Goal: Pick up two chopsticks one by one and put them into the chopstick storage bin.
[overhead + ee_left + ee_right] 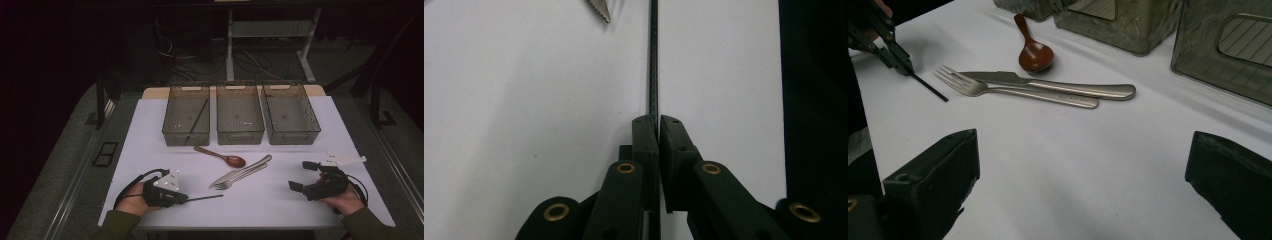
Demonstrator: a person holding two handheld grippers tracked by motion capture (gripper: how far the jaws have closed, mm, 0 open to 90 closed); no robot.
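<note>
While clamped, the black chopstick [654,60] runs straight out between the left gripper's [658,122] jaws.

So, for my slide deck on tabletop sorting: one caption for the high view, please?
Left gripper shut on a black chopstick; right gripper open beside the fork.

You've got no readable text here. The knife handle [1083,89] near the tabletop's middle carries a faint engraved line, too small and blurred to read. No labels, brands, numbers or signs are legible elsewhere.
</note>
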